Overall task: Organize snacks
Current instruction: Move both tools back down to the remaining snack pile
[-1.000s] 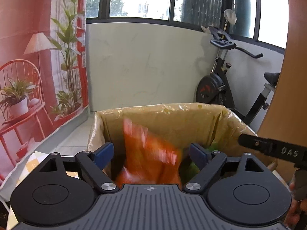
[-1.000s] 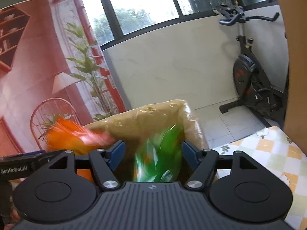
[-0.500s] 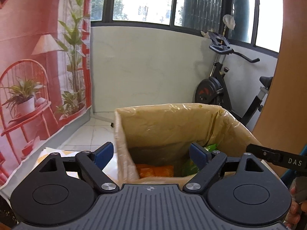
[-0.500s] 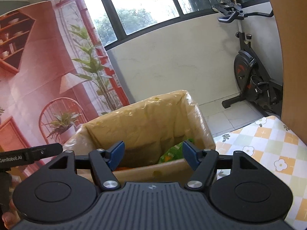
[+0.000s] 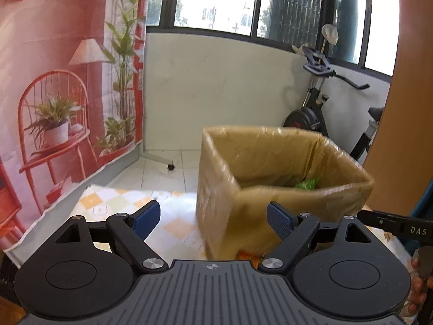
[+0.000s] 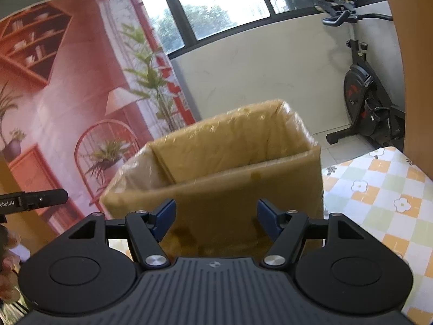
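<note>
A tape-wrapped cardboard box [image 5: 284, 189] stands on the checked tablecloth [image 5: 116, 203], ahead and to the right in the left wrist view. A green snack bag [image 5: 307, 183] peeks over its near rim, and a bit of orange packet [image 5: 247, 254] shows by the box's base. My left gripper [image 5: 213, 216] is open with nothing between its blue pads, short of the box's left corner. In the right wrist view the same box [image 6: 216, 168] fills the centre, its contents hidden. My right gripper [image 6: 216, 215] is open and empty in front of the box's near wall.
An exercise bike [image 5: 324, 103] stands on the tiled floor behind the table, also seen as the bike [image 6: 370, 94] at right. A printed red backdrop [image 5: 54, 81] hangs to the left. A wooden panel [image 5: 406, 108] rises at the right edge. The other gripper's tip [image 5: 397, 226] shows at right.
An orange packet and a green packet dropped from the grippers into the box. Both grippers then drew back from the box, the left one shifting leftward so the box now sits to its right.
</note>
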### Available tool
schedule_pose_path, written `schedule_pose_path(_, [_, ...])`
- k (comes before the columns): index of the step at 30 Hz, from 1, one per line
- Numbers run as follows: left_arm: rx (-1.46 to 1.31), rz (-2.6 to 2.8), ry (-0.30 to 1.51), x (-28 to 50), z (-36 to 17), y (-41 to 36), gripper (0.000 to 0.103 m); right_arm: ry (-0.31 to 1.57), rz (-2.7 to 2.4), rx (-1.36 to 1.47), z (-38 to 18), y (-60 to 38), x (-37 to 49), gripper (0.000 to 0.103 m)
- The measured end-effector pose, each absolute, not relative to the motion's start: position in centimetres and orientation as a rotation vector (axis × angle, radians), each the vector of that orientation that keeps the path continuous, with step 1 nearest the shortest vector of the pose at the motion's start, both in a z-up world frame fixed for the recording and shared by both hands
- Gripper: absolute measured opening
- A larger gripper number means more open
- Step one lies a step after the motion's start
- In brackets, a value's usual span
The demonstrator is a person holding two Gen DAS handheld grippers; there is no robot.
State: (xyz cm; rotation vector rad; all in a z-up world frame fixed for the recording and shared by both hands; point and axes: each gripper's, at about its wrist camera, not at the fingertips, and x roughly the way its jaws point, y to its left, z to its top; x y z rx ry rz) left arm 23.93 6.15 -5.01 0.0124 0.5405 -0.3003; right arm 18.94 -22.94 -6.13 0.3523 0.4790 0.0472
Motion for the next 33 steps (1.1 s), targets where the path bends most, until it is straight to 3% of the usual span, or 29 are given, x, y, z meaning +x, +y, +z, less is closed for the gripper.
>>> schedule_pose_path(6, [-0.007, -0.314, 0.598, 23.4, -7.5, 7.2, 0.087, 0.552, 0.074, 0.351, -8.7, -21.3, 18.2, 0.070])
schedule_pose_path(24, [-0.065, -0.305, 0.665, 23.3, -12.7, 10.0, 0.087, 0.724, 0.178, 0.453, -13.3, -18.0, 19.4, 0.103])
schedule_pose_path(33, [-0.100, -0.277, 0.682, 23.2, -14.1, 11.1, 0.087, 0.730, 0.158, 0.475, -14.2, -16.6, 21.7, 0.103])
